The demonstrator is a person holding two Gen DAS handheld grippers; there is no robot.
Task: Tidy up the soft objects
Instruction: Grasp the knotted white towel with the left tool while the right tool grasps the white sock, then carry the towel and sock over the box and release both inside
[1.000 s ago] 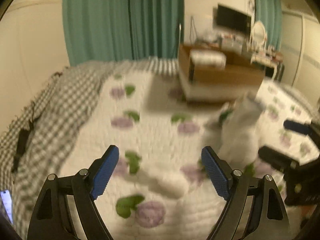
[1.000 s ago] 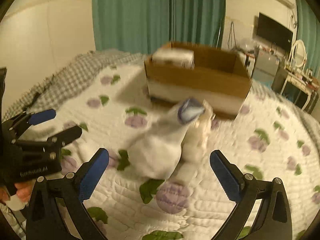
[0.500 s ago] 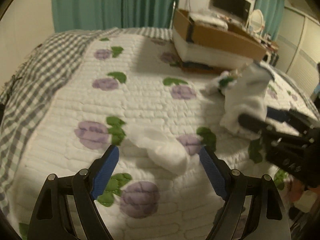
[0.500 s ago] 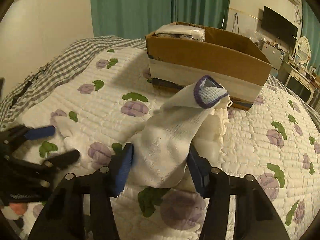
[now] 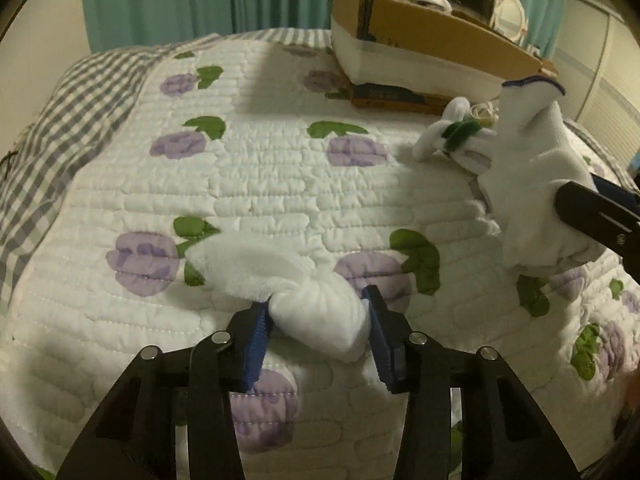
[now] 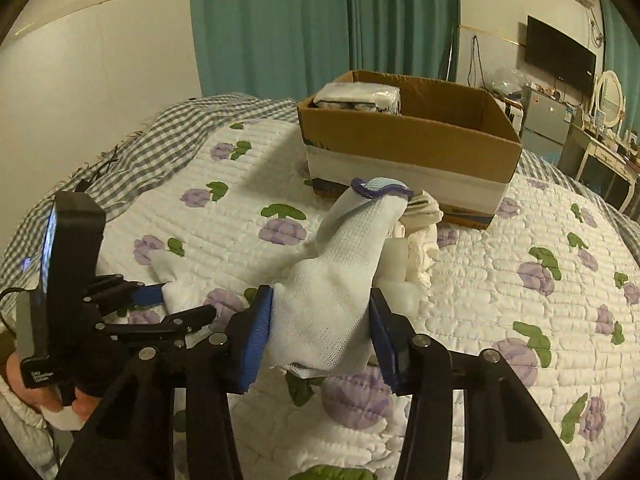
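Observation:
My left gripper is shut on one end of a fluffy white sock that lies on the quilt; it also shows in the right wrist view. My right gripper is shut on a white mesh sock with a purple cuff, whose cuff end stands up; this sock shows at the right in the left wrist view. More white soft items lie in a small pile behind it, one with a green band.
An open cardboard box sits on the bed beyond the pile, with a white wrapped pack in its left corner. The bed has a white quilt with purple flowers and a grey checked blanket at the left. Teal curtains hang behind.
Both grippers moved down to the bed and closed. The left one closed on the fluffy sock, the right one on the mesh sock.

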